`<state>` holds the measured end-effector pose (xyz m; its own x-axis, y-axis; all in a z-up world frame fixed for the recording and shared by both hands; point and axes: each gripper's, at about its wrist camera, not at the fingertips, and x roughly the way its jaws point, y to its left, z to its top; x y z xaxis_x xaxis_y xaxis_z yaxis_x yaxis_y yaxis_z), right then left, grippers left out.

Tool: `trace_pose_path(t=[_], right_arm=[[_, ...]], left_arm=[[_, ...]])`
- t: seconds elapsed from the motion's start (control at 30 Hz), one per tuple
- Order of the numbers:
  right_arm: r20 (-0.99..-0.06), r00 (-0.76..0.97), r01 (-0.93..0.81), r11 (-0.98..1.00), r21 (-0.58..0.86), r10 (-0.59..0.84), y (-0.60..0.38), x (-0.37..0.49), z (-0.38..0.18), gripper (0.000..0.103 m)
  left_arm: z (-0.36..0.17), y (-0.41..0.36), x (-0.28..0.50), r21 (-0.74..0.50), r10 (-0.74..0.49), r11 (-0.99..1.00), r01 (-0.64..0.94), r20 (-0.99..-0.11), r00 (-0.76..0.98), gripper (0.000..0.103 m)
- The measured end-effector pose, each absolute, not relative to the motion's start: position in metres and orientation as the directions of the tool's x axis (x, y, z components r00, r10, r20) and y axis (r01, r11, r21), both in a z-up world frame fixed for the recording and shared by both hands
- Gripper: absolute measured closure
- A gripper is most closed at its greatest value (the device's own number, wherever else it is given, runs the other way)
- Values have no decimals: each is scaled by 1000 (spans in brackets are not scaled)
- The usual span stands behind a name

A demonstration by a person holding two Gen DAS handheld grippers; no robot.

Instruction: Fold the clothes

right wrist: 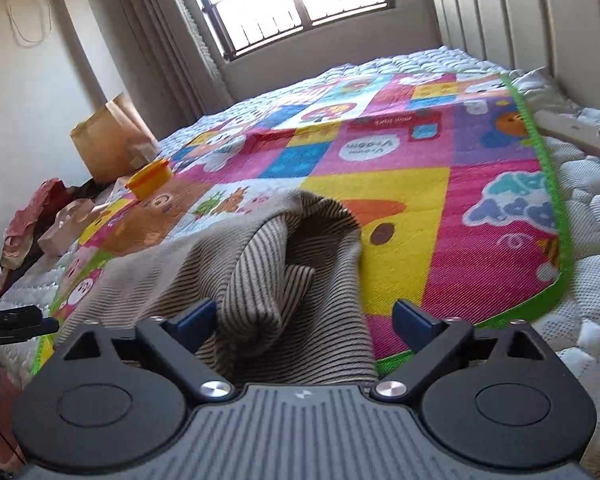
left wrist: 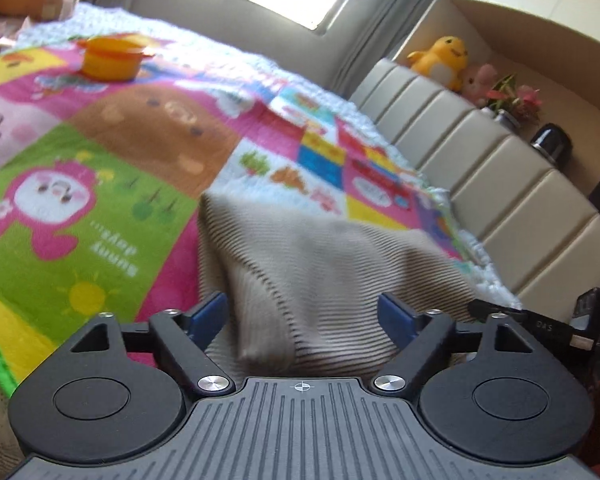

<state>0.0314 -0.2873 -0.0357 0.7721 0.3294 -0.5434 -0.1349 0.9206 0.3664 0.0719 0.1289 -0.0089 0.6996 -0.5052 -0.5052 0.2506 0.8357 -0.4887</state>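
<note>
On the colourful play mat [left wrist: 112,184] that covers the bed lies the striped garment [left wrist: 320,272], a beige knit with thin dark lines, rumpled into loose folds at the mat's near edge; in the right wrist view the same garment [right wrist: 276,264] rises in a bunched ridge with a hollow at its far end, spreading flat toward the left side of the mat [right wrist: 440,208].

Over the garment's near part hangs the left gripper [left wrist: 304,314], its blue fingertips [left wrist: 208,314] spread wide with cloth below and between them, neither pad pressing on it; the right gripper [right wrist: 306,320] stands likewise spread over the garment's near folds, its blue fingertips [right wrist: 196,320] apart and gripping nothing; part of the right gripper shows at the right edge of the left wrist view, just beside the garment.

Farther up the mat from the garment, near its far left corner, sits an orange lidded tub [left wrist: 112,58], well apart from the cloth; the same tub [right wrist: 150,178] appears at the mat's left edge in the right wrist view.

Beyond the mat's green border [right wrist: 556,200] the white quilted mattress [right wrist: 592,220] shows, with a pale phone [right wrist: 576,134] lying on it; a padded cream headboard [left wrist: 480,168] runs along the mat's right side, and a yellow plush toy [left wrist: 442,62] sits on the ledge behind it; past the mat's far end a window [right wrist: 296,4] lets in bright light; a brown paper bag [right wrist: 108,142] stands off the mat's left side.
</note>
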Motion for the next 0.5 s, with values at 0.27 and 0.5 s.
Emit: trace_pose_path(t=[0.27,0.5], right_arm=[[-383,790,-304,849,432,478,-267,47,-7,0],[-537,730,-172,874,454,423,-238,80,-73,0]], left_arm=[[-29,88,88,-554,-592,784,280,-530,607,4],[-60,87,103,-626,-618,749,217,-542,569,0]])
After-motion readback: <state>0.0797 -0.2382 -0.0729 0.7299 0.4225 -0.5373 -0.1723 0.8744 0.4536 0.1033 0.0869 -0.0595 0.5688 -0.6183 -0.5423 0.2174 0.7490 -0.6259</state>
